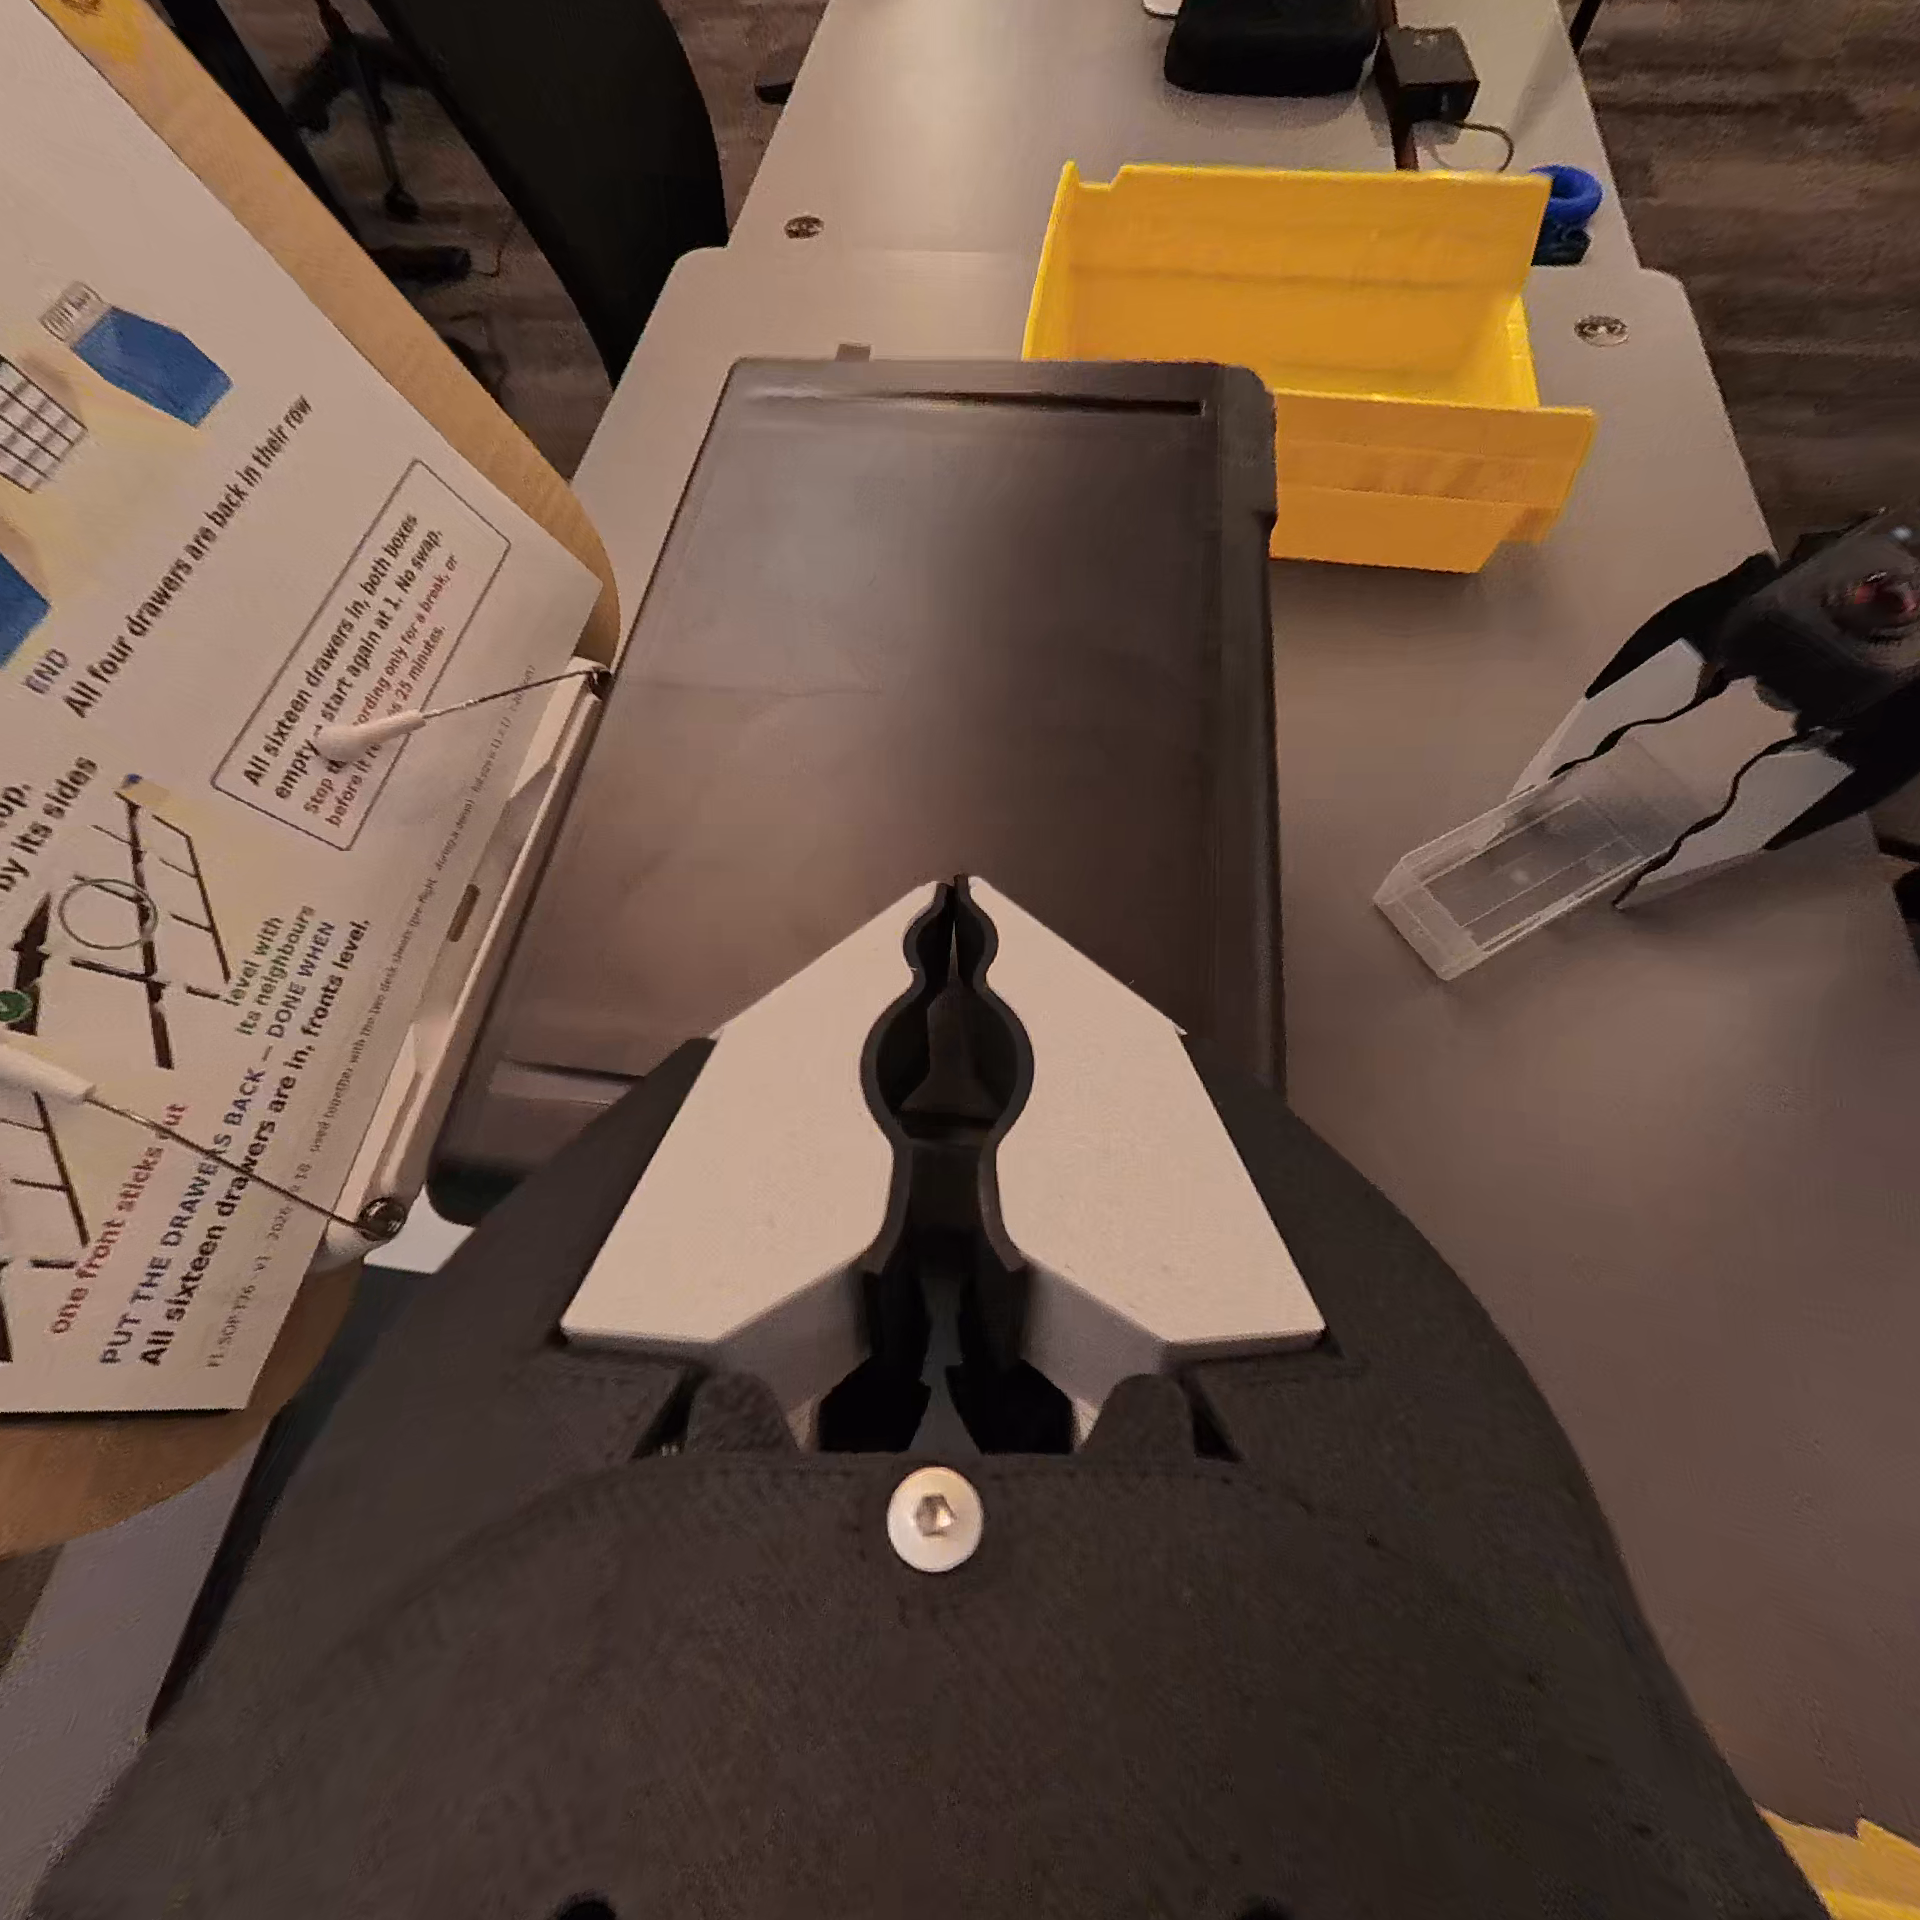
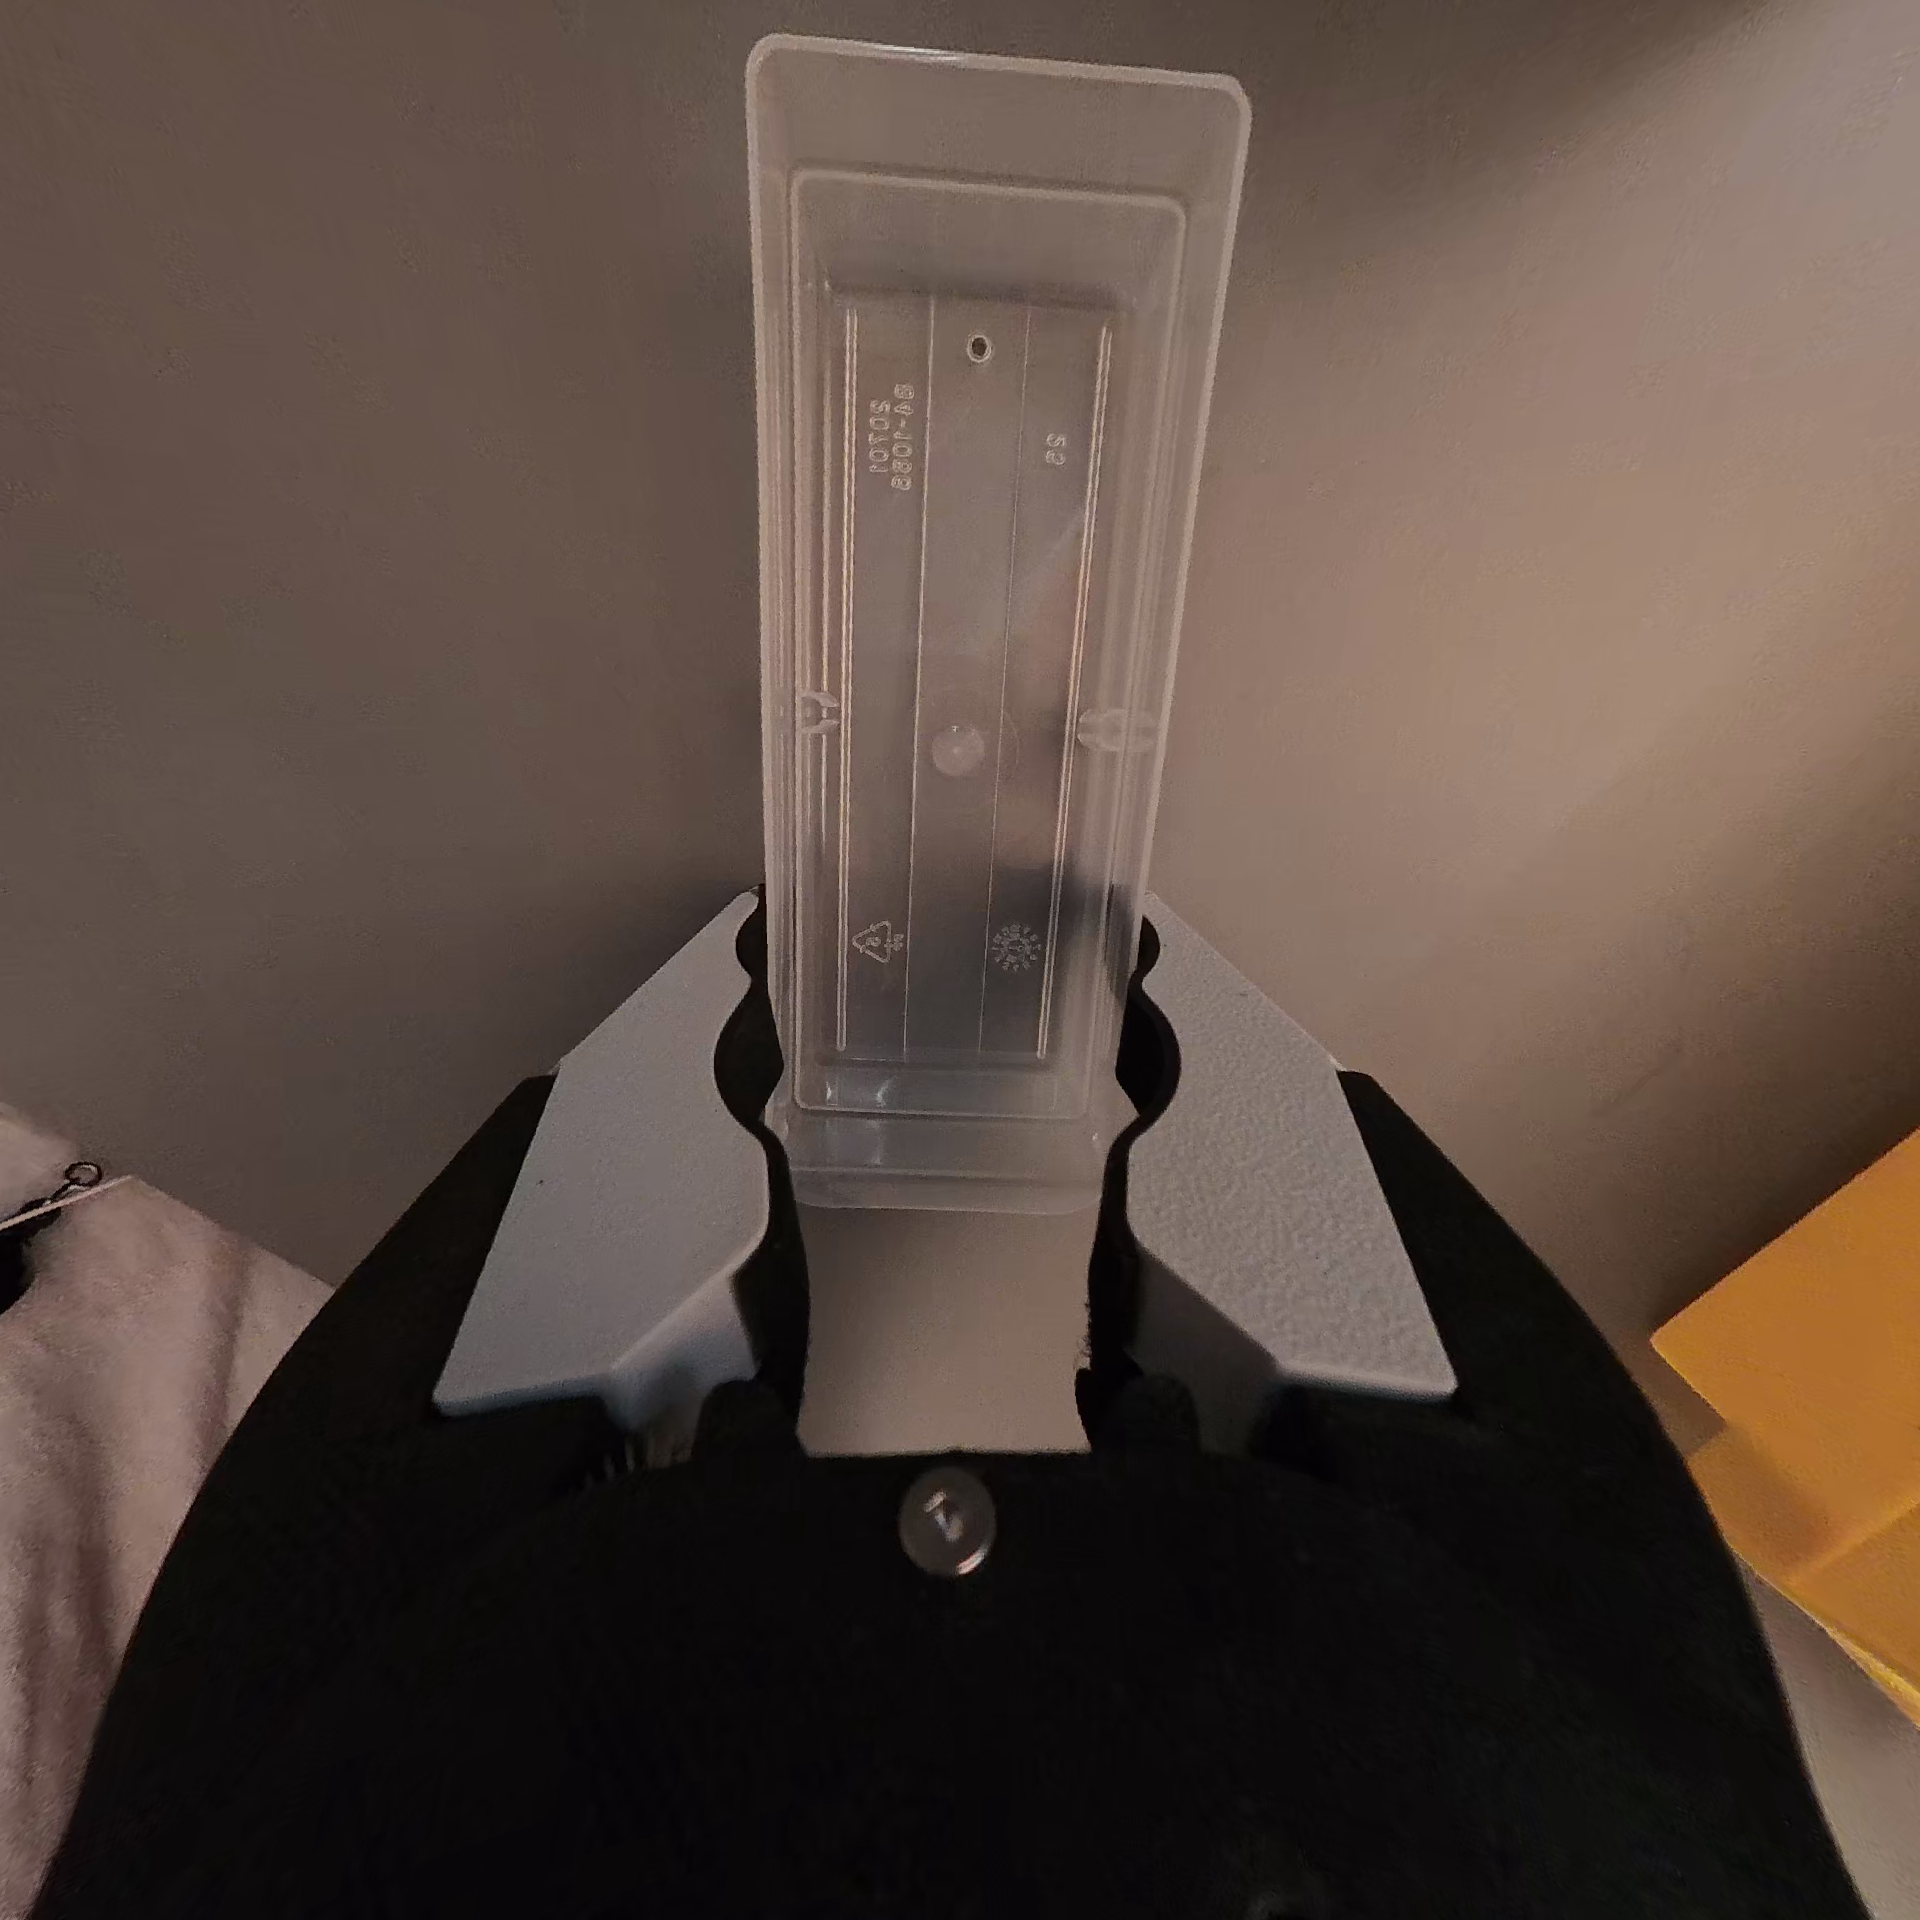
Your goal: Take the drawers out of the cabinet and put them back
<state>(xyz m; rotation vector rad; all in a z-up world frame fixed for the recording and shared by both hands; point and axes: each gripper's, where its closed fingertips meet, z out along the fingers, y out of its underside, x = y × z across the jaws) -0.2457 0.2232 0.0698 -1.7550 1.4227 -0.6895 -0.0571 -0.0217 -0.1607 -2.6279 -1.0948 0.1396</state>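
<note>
Left wrist view: left gripper [image 1: 954, 891] held over the dark cabinet top [image 1: 914, 665], jaws together at the tips, nothing between them. The cabinet's flat top runs ahead of the jaws. Left of them, a printed instruction sheet [image 1: 208, 790] on a wooden board, held by wire clips. Ahead and to the right, a yellow bin [image 1: 1299, 353] on the grey surface [image 1: 1455, 1195], just beside the cabinet's far corner. Further right, the right gripper [image 1: 1683, 790] with jaws clamped on one end of a clear drawer [image 1: 1496, 883]; the drawer's free end is low at the surface (contact not certain).

Right wrist view: right gripper [image 2: 951, 940], jaws clamped on the near end of the clear drawer [image 2: 987, 499], which sticks straight out ahead of them, open side towards the camera, empty. Grey surface [image 2: 364, 520] behind it. A yellow edge [image 2: 1808, 1371] at right of the jaws, pale fabric [image 2: 135, 1351] at left.
</note>
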